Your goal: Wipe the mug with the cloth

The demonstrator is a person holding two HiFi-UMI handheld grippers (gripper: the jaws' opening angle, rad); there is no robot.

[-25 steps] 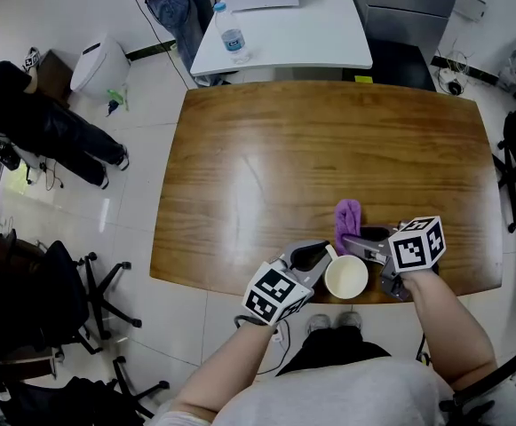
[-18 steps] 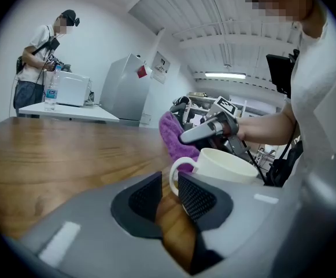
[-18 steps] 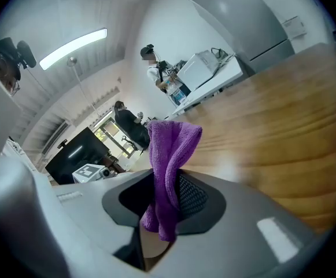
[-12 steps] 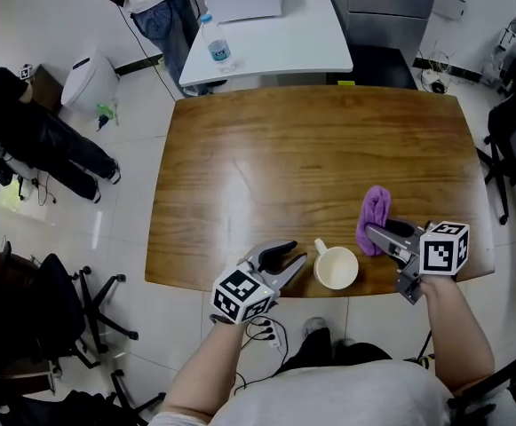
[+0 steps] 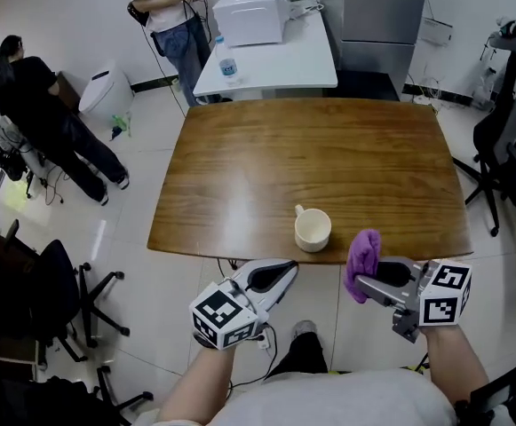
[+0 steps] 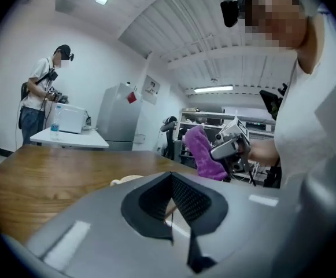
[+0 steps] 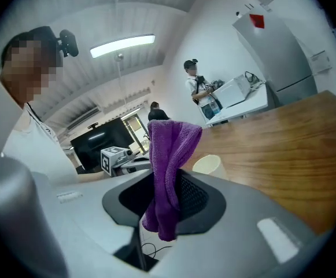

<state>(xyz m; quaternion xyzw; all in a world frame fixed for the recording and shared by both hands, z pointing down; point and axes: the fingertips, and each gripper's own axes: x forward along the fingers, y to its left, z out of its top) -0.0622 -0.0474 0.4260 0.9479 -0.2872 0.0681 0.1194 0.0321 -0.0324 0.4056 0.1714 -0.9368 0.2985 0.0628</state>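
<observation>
Mug (image 5: 313, 230) stands upright on the wooden surface (image 5: 311, 149), close to its near edge, with its handle turned to the far left. Nothing touches it. My right hand-held gripper (image 5: 364, 284) is off the surface, just past that near edge and right of the mug, clamped on the purple cloth (image 5: 362, 260). The cloth is pinched between the 2 jaws, a bunch sticking up beyond them and a shorter end hanging below. My left hand-held gripper (image 5: 280, 278) is also off the surface on the near side, a little left of the mug. Its 2 jaws are clenched together with nothing between them. Cloth and mug are apart.
</observation>
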